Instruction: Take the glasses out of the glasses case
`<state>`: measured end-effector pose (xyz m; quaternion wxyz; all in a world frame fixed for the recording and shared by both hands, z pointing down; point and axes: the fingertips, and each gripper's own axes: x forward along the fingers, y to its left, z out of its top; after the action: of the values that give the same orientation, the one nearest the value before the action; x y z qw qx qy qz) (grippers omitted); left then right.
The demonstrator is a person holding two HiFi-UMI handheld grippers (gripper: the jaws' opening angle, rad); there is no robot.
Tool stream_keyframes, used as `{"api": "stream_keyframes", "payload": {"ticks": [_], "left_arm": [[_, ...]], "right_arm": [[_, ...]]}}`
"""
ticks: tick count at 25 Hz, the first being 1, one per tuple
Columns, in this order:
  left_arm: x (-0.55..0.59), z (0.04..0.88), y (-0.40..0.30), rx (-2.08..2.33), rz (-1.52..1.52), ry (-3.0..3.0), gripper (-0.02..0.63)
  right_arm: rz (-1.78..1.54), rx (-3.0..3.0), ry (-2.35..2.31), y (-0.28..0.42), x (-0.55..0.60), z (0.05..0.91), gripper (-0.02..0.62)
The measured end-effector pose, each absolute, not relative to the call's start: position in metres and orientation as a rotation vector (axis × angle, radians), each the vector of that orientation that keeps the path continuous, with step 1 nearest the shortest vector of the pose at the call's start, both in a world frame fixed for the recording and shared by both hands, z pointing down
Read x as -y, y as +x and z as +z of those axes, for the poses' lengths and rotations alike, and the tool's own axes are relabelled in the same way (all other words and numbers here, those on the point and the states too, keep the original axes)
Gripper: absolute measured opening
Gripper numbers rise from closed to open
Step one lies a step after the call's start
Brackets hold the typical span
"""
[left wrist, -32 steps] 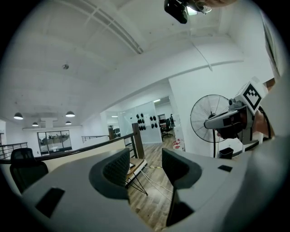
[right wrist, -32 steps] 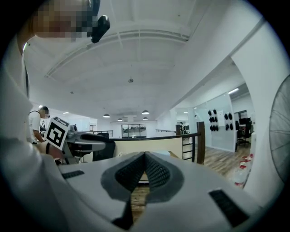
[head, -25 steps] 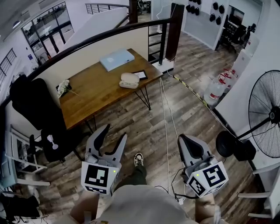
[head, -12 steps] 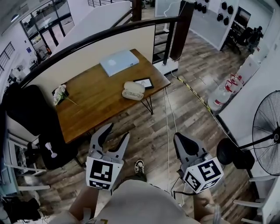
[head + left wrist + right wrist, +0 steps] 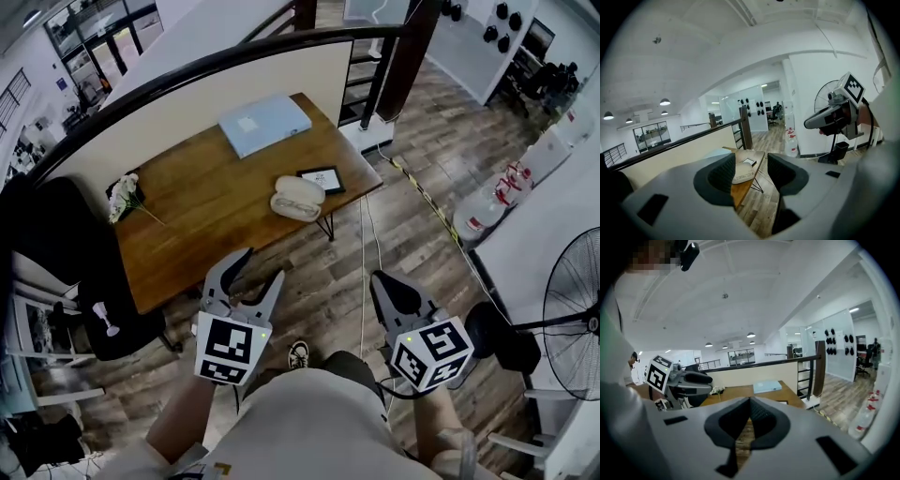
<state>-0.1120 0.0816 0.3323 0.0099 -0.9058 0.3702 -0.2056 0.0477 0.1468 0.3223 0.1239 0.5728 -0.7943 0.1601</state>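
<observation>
The glasses case [image 5: 297, 198] lies shut on the desk [image 5: 206, 225], near its right end, just beside a small dark tablet [image 5: 321, 179] and well apart from a pale blue book [image 5: 264, 123] at the back edge. The glasses themselves are not in view; they are presumably inside. The case looks like a cream, rounded clamshell with a seam running round its long side. It is probably light, stiff and smooth, so it may skid on the wood if pushed from one side only. A sound hold would pin the lower half across its narrow width while the lid is lifted at the seam. The glasses will likely be thin and fragile, best taken by the frame, not the lenses.

Both grippers hang over the floor, well short of the desk. The left gripper [image 5: 258, 269] has its jaws spread wide with nothing between them. The right gripper [image 5: 387, 289] has its jaws pressed together, also holding nothing.
</observation>
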Motion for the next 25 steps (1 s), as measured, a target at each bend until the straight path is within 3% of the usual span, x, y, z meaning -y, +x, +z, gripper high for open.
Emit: {"api": "stream_keyframes", "payload": {"ticks": [25], "left_arm": [[0.116, 0.442, -0.048, -1.286, -1.016, -2.786, 0.210]], "right_arm": [[0.635, 2.375, 1.314, 0.098, 0.112, 0.418, 0.003]]}}
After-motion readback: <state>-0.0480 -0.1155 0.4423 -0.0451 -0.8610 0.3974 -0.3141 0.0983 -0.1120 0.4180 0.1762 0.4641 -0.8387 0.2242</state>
